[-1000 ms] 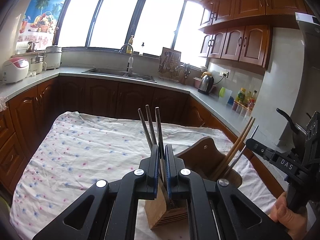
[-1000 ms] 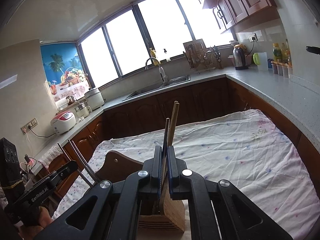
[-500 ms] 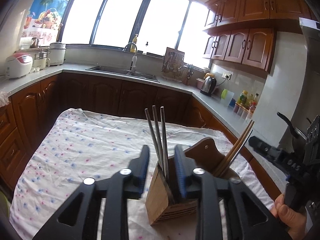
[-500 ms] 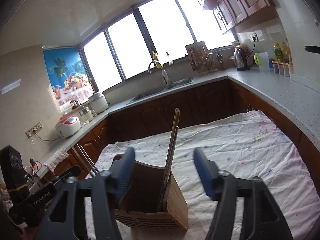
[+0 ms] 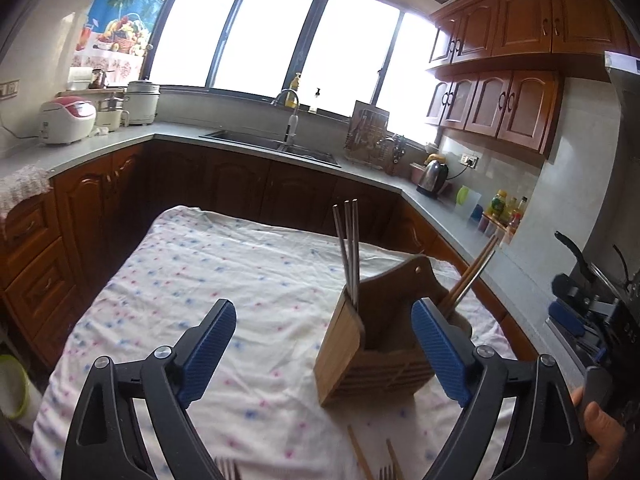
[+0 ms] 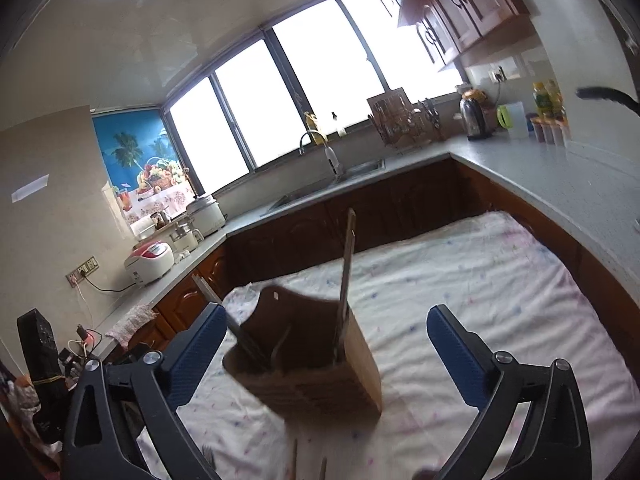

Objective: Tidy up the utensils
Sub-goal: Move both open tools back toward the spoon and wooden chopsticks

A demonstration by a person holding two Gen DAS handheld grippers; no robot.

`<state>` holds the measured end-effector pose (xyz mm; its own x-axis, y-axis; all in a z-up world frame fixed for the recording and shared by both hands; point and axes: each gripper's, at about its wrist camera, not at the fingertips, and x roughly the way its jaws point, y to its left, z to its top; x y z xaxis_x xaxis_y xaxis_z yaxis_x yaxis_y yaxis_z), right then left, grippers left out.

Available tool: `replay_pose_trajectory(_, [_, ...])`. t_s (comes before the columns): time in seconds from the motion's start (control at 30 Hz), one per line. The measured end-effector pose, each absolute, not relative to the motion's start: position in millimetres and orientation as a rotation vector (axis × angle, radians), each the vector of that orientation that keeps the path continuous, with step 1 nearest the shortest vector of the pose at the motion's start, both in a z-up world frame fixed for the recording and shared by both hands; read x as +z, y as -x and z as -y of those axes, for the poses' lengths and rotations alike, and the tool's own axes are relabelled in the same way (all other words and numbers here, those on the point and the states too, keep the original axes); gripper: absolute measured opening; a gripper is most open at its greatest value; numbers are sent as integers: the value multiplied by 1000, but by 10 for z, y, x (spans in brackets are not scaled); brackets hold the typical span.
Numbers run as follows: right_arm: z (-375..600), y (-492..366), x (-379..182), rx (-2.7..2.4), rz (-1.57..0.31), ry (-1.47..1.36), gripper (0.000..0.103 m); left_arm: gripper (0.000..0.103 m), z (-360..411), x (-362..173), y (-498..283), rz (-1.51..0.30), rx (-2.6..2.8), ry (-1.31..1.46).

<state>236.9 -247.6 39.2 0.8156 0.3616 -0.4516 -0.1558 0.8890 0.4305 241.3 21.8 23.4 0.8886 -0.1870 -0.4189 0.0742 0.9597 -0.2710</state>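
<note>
A wooden utensil holder (image 5: 360, 356) stands on the flowered tablecloth (image 5: 224, 280). Metal chopsticks (image 5: 348, 252) stand upright in its left compartment and wooden chopsticks (image 5: 472, 276) lean in its right one. My left gripper (image 5: 324, 354) is open and empty, jaws wide, in front of the holder. In the right wrist view the holder (image 6: 320, 376) holds the wooden chopsticks (image 6: 346, 280), and my right gripper (image 6: 324, 354) is open and empty in front of it. More chopsticks (image 5: 360, 456) and fork tips (image 5: 226, 470) lie on the cloth at the near edge.
Kitchen counters wrap around the table, with a sink (image 5: 276, 144), a kettle (image 5: 432, 176) and a rice cooker (image 5: 66, 120). The right gripper and the hand holding it (image 5: 600, 420) show at the right of the left wrist view.
Both grippers were shut on chopsticks standing in the holder; both have opened wide, released them and drawn back. The chopsticks stay in the holder.
</note>
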Motion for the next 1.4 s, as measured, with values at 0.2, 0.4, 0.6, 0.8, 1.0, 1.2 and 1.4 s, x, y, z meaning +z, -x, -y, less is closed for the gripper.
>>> replay_pose_trajectory(0.2, [2577,-1944,265,258,-590,-397,101,94,-193,282,-1962,-447,-133,227])
replay_pose_trajectory(0.4, [2701,-1628,170,218,-628,-421,101,97,-202,255,-1602,-467,-141,218])
replay_pose_trajectory(0.6, [2765,-1359,58,203,-660,-426,101,97,-227,222,-1345,-502,-141,227])
replay_pose_trajectory(0.8, [2787,-1175,-57,201,-689,-441,101,97,-209,218,-1148,-535,-142,221])
replay_pose_trajectory(1.0, [2752,-1058,-135,199,-705,-427,101,97,-140,156,-1049,-585,-147,204])
replay_pose_trajectory(1.2, [2710,-970,-222,183,-718,-390,101,97,-69,101,-1014,-619,-153,181])
replay_pose_trajectory(1.4, [2689,-946,-350,175,-751,-398,101,97,-1,13,-990,-655,-156,174])
